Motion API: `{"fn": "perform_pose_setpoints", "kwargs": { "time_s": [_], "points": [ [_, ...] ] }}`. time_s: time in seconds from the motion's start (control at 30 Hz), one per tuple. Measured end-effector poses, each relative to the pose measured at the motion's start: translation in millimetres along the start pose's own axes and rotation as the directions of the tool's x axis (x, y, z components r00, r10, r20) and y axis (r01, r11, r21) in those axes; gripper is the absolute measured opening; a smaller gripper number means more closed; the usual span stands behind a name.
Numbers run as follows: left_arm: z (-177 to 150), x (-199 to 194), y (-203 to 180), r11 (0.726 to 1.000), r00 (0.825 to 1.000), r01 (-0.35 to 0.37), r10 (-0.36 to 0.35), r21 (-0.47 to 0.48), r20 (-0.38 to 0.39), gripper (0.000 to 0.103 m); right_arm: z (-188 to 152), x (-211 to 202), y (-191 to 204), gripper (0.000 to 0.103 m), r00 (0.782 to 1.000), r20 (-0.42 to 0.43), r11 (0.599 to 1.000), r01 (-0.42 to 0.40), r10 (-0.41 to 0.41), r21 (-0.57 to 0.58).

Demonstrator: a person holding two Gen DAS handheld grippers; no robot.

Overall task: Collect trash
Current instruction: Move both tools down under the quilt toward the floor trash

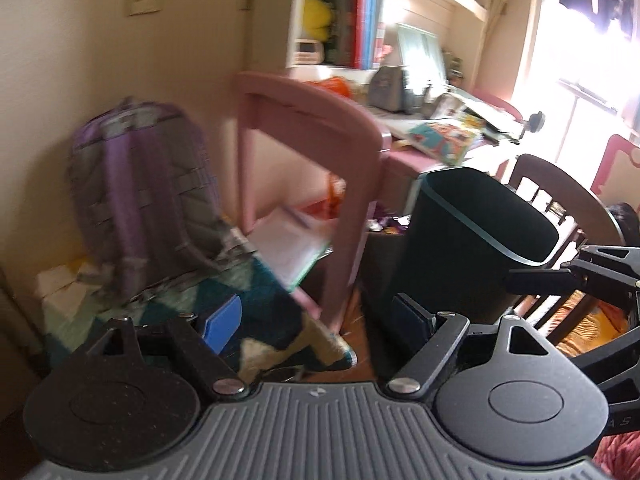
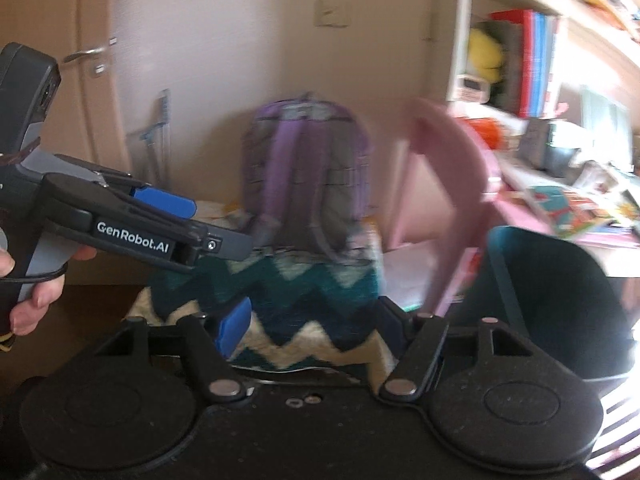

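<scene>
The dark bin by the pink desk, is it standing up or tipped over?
Standing up. The dark bin has its open rim at the top and its walls run down toward the floor beside the pink desk.

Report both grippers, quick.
Left gripper: open, nothing between the fingers.
Right gripper: open, nothing between the fingers.

Backpack is sitting ahead of the right gripper on a blanket; bin is standing to its right, desk between them.
</scene>
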State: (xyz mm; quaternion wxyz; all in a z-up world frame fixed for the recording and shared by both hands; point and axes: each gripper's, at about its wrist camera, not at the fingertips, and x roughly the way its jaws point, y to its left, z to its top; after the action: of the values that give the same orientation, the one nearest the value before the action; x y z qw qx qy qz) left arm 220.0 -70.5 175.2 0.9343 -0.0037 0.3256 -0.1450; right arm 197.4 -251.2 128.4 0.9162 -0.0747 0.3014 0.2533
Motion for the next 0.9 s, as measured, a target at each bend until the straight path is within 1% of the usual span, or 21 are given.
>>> {"fn": "perform_pose_setpoints", "kwargs": {
  "time_s": [0.1, 0.27, 0.33, 0.4, 0.43, 0.47, 0.57, 0.67, 0.73, 0.8, 0.83, 0.9],
  "points": [
    [-17.9, -7.9, 31.8, 0.999, 1.0, -0.017, 0.017, -0.04, -0.01, 0.083, 0.6, 23.6, 26.8, 0.069, 0.998, -0.027, 0.998, -0.059, 0.059, -0.014],
    [-54.7, -14.2, 83.6, 0.993, 0.998, -0.051, 0.048, -0.105, -0.027, 0.083, -7.8, 64.9, 73.0, 0.071, 0.986, -0.082, 0.989, -0.147, 0.145, -0.024],
    [-71.3, -12.5, 105.3, 0.988, 0.998, -0.066, 0.062, -0.14, -0.031, 0.084, -15.3, 84.6, 89.5, 0.072, 0.98, -0.114, 0.986, -0.165, 0.161, -0.021],
    [-88.9, -7.5, 125.4, 0.982, 0.996, -0.088, 0.082, -0.168, -0.042, 0.092, -23.2, 106.4, 102.3, 0.072, 0.975, -0.143, 0.985, -0.172, 0.169, -0.008],
    [-96.8, -5.1, 133.7, 0.979, 0.995, -0.094, 0.087, -0.178, -0.048, 0.098, -28.7, 118.2, 109.2, 0.072, 0.972, -0.157, 0.984, -0.175, 0.174, 0.004],
    [-106.0, -0.8, 144.1, 0.976, 0.994, -0.103, 0.094, -0.193, -0.057, 0.101, -32.7, 127.5, 113.2, 0.072, 0.969, -0.165, 0.983, -0.182, 0.182, 0.015],
    [-132.3, 14.2, 172.9, 0.962, 0.991, -0.122, 0.103, -0.246, -0.086, 0.101, -49.3, 159.5, 127.6, 0.072, 0.96, -0.199, 0.981, -0.192, 0.196, 0.038],
    [-161.7, 32.7, 200.4, 0.94, 0.986, -0.149, 0.119, -0.306, -0.115, 0.101, -68.7, 194.3, 141.4, 0.072, 0.953, -0.227, 0.98, -0.196, 0.201, 0.044],
    [-181.8, 49.1, 216.8, 0.926, 0.979, -0.184, 0.142, -0.33, -0.148, 0.101, -84.3, 219.4, 149.0, 0.072, 0.949, -0.248, 0.981, -0.185, 0.194, 0.059],
    [-201.8, 66.7, 231.8, 0.91, 0.968, -0.226, 0.17, -0.346, -0.186, 0.101, -99.7, 245.0, 154.1, 0.072, 0.938, -0.289, 0.982, -0.174, 0.189, 0.079],
    [-213.3, 75.8, 239.8, 0.9, 0.96, -0.253, 0.188, -0.355, -0.206, 0.101, -108.9, 259.4, 156.6, 0.072, 0.932, -0.312, 0.982, -0.164, 0.186, 0.096],
    [-236.0, 97.3, 255.4, 0.87, 0.94, -0.312, 0.223, -0.382, -0.26, 0.101, -125.8, 285.7, 160.2, 0.072, 0.918, -0.352, 0.982, -0.152, 0.183, 0.113]
  ]
}}
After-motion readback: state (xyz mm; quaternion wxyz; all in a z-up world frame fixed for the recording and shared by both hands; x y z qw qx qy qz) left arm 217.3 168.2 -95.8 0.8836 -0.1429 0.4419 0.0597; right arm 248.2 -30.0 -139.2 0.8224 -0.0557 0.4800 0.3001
